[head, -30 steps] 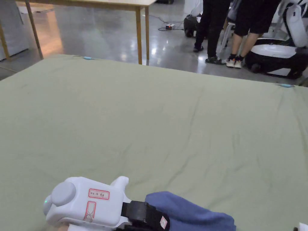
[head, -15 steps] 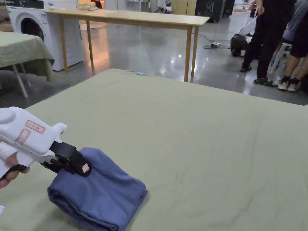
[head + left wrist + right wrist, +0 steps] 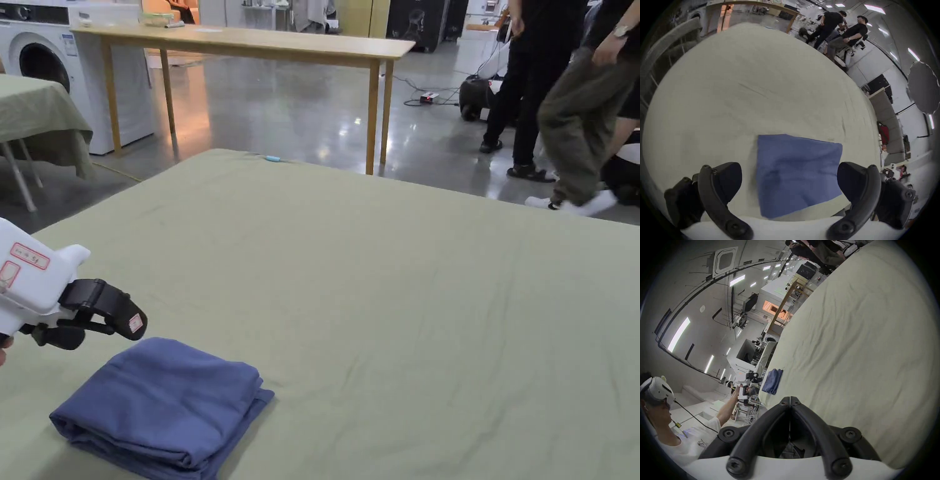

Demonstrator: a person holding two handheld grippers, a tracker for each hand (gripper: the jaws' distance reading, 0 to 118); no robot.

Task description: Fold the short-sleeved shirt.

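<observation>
The blue short-sleeved shirt (image 3: 164,406) lies folded into a compact stack near the front left corner of the green-covered table (image 3: 387,294). My left gripper (image 3: 103,325) hovers just above and to the left of it, jaws open and empty. In the left gripper view the shirt (image 3: 798,173) lies flat below and between the wide-apart jaws of the left gripper (image 3: 789,177). In the right gripper view my right gripper (image 3: 790,400) is shut with nothing in it, held off the table's near edge; the shirt (image 3: 772,381) and the left gripper (image 3: 756,378) appear farther off.
A wooden table (image 3: 250,44) stands beyond the far edge, with a washing machine (image 3: 37,56) and another covered table (image 3: 37,119) at the left. People (image 3: 562,100) stand and walk at the back right. A small blue clip (image 3: 272,159) sits on the far edge.
The left gripper let go of the folded shirt and lifted away to the left; the shirt now rests flat on the table. The head camera has swung, and a person walks in at the right.
</observation>
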